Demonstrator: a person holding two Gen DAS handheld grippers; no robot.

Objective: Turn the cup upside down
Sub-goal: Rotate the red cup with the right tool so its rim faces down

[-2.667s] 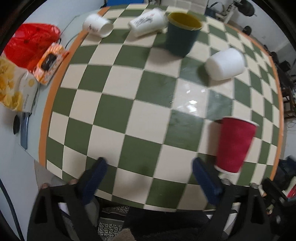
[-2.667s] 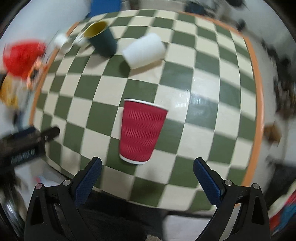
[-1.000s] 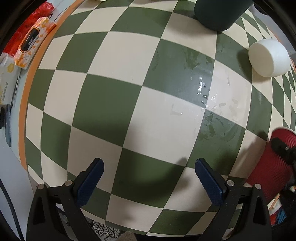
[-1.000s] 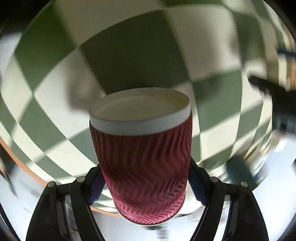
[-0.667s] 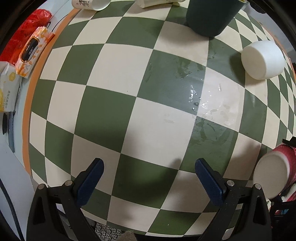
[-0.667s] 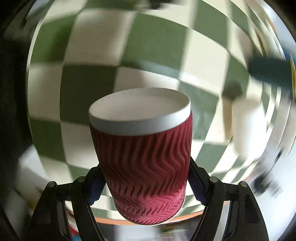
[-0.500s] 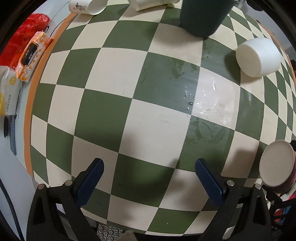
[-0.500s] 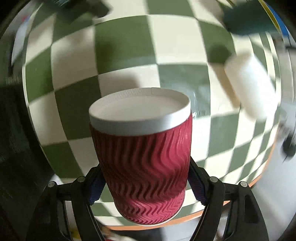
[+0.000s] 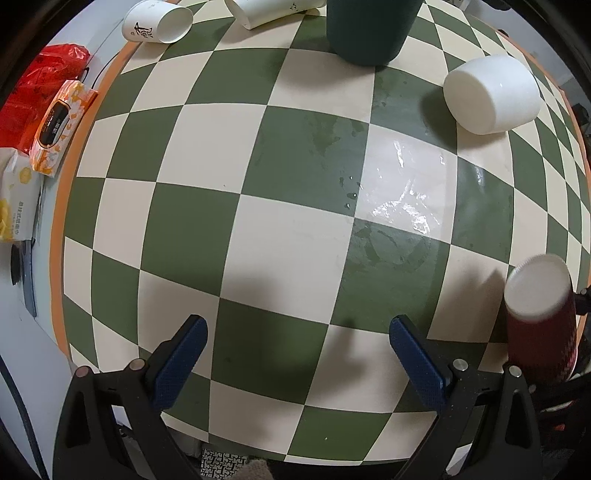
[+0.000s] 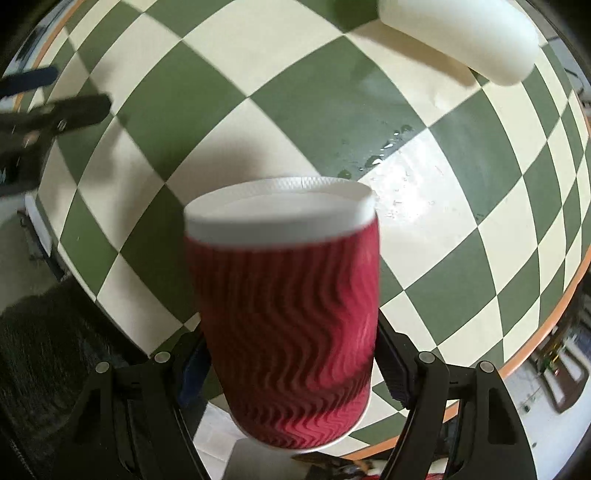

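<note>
The red ribbed paper cup [image 10: 286, 317] fills the middle of the right wrist view, with its white closed base pointing away from the camera. My right gripper [image 10: 291, 369] is shut on it and holds it over the green and cream checkered table [image 10: 332, 92]. The cup also shows at the right edge of the left wrist view [image 9: 539, 317], base up, near the table's edge. My left gripper [image 9: 295, 354] is open and empty above the table's near edge.
A white cup [image 9: 491, 94] lies on its side at the back right. A dark green cup [image 9: 369, 29] stands at the back, with two white paper cups [image 9: 159, 24] lying beside it. Wipe packs and a red bag [image 9: 44, 92] lie off the table's left edge.
My right gripper closed on the red cup, lifted it and turned it over, so its base now faces up. My left gripper moved in over the table, then drew back a little.
</note>
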